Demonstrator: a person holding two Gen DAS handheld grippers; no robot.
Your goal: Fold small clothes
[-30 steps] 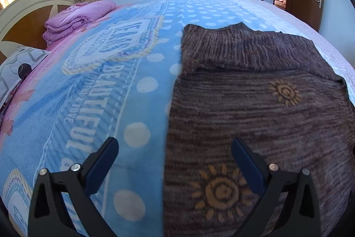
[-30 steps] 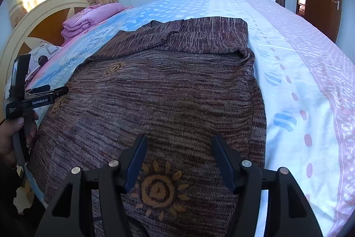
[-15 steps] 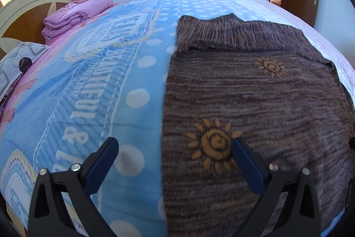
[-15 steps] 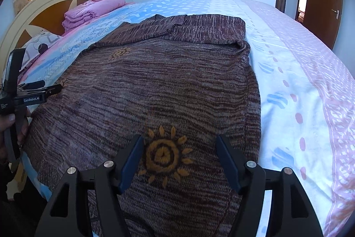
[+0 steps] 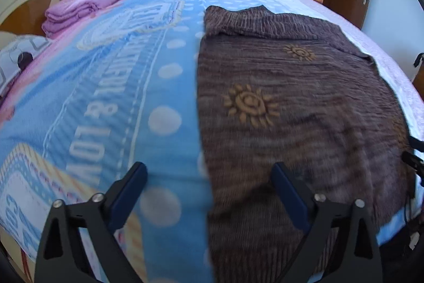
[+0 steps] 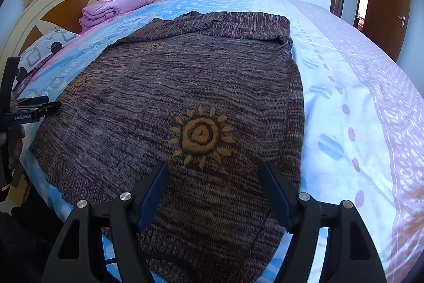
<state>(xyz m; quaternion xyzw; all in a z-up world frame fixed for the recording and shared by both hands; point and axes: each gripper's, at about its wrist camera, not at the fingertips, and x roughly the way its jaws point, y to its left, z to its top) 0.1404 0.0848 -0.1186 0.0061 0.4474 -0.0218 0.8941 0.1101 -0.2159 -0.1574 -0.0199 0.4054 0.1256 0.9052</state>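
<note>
Brown sweater lies flat on the bed; "GenRobot.AI" marks the left gripper; both it and the right gripper hold their jaws apart, empty.

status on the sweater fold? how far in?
Done: the brown sweater lies flat on the bed, with its far end apparently folded over the body. In hand: nothing; the left claw and right claw are both open near its near hem, gripping no fabric. Left: the main folds of the body.
</note>
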